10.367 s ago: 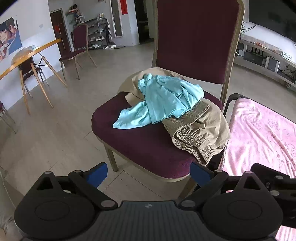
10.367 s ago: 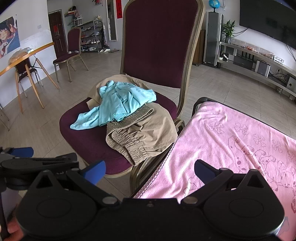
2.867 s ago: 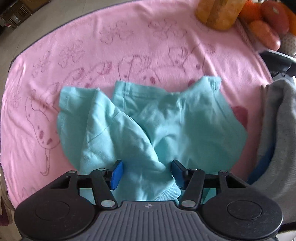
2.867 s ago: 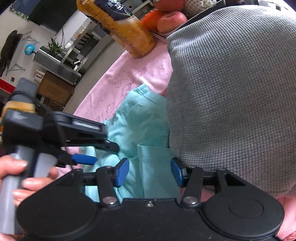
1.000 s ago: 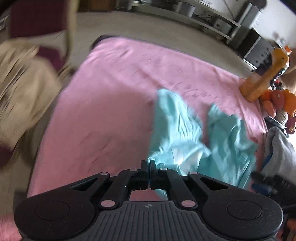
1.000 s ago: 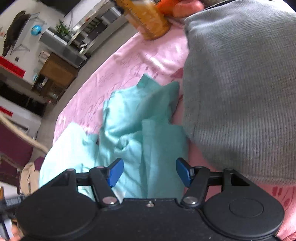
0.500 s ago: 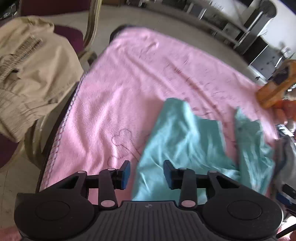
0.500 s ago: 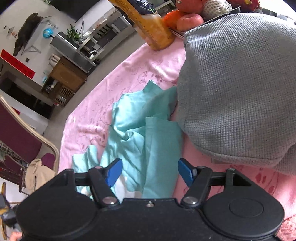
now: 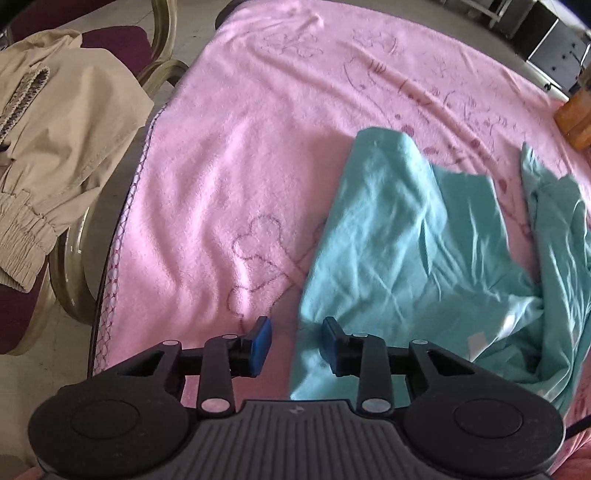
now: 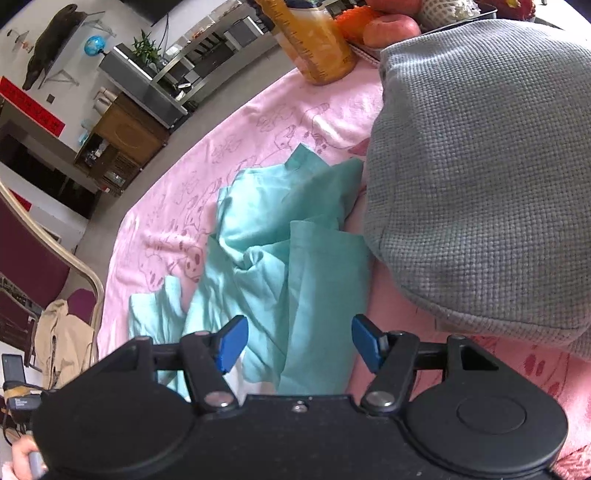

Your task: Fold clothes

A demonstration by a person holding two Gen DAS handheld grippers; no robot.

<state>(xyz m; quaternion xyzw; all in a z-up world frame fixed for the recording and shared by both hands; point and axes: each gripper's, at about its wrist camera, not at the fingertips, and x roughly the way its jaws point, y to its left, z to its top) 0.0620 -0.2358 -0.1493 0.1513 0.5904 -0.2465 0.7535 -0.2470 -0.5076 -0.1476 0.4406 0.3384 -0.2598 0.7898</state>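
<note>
Right wrist view — bottle [image 10: 314, 40] label perhaps unreadable; both grippers' [image 10: 295, 345] fingers apart over shirt [image 10: 291, 266].

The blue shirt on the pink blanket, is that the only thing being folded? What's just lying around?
For the folding:
teal shirt, crumpled on the pink blanket
beige clothes waiting on the chair
left gripper and right gripper, both open

Just lying about:
grey knitted cloth
orange drink bottle
fruit

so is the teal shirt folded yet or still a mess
Not folded: the teal shirt lies crumpled on the pink towel, one part spread flat, the rest bunched in uneven overlapping layers.
</note>
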